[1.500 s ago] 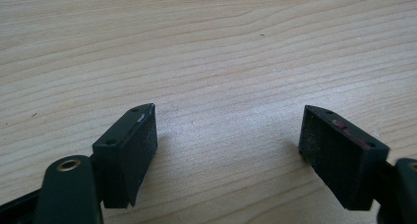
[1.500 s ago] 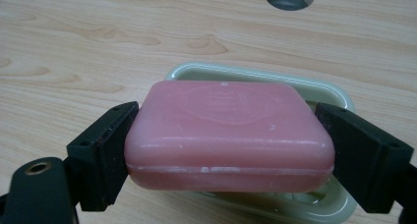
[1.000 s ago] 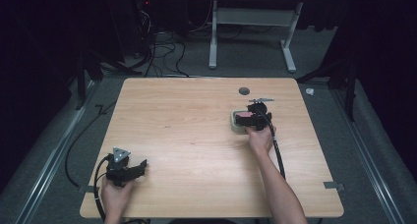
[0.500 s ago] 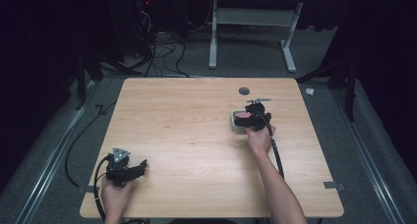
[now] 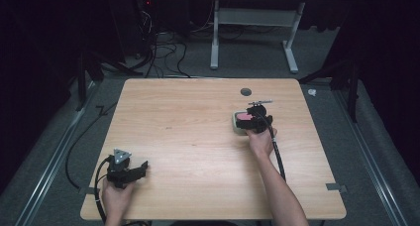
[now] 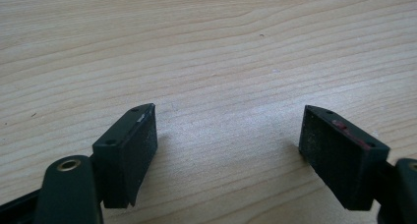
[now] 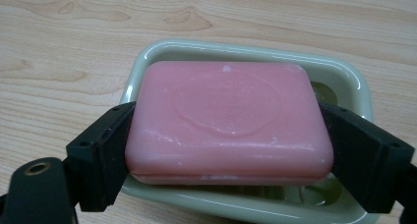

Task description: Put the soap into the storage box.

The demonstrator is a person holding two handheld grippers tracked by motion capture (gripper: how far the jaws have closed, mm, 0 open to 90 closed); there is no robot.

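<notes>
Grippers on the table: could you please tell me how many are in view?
2: the left gripper at the table's near-left corner, open; the right gripper far right, shut on the pink soap.

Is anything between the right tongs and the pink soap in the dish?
Nothing visible. The right tongs already have a jaw against each end of the pink soap, which sits in the pale green dish. The dish rim lies below the jaws.

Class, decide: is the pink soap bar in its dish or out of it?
In. The pink soap bar sits over the pale green dish, whose rim shows around it; the right gripper has its jaws against the bar's two ends.
</notes>
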